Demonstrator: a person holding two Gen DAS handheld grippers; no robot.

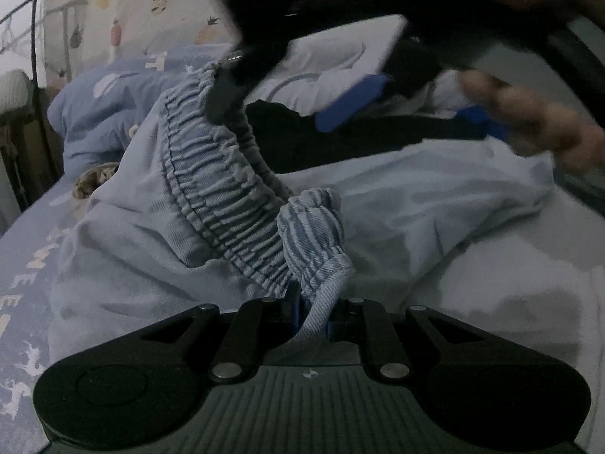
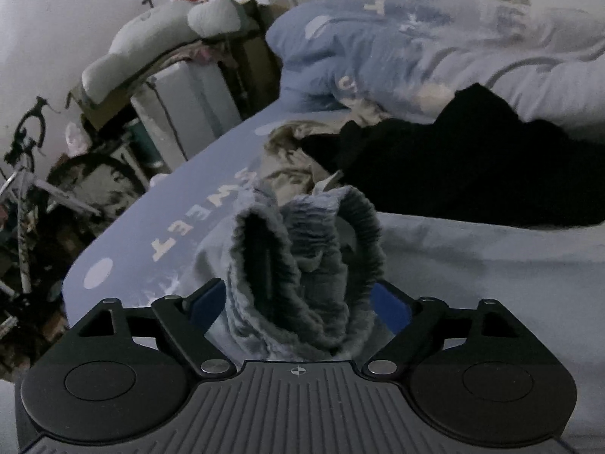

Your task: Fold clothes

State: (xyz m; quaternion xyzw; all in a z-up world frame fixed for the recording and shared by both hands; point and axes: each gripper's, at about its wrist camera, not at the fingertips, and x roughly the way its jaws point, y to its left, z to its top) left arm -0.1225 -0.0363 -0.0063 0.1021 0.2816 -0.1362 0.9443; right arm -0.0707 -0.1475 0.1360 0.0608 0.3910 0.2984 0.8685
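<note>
Left wrist: left tongs (image 1: 310, 316) tight on trousers (image 1: 234, 204), right tongs (image 2: 298, 302) half-closed around waistband (image 2: 302, 265).

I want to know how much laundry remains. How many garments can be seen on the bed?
2. The light blue trousers held by both grippers, and a black garment lying behind them. More may be hidden under the quilt.

Pale blue denim trousers (image 1: 234, 174), elastic waistband ribbed in darker blue stripes. Behind the trousers, a plain black garment (image 2: 465, 166). Periwinkle bedsheet (image 2: 159, 227) under the trousers, white letters and dots. Beyond the trousers, cream curtain (image 1: 124, 3) printed with pineapples.
</note>
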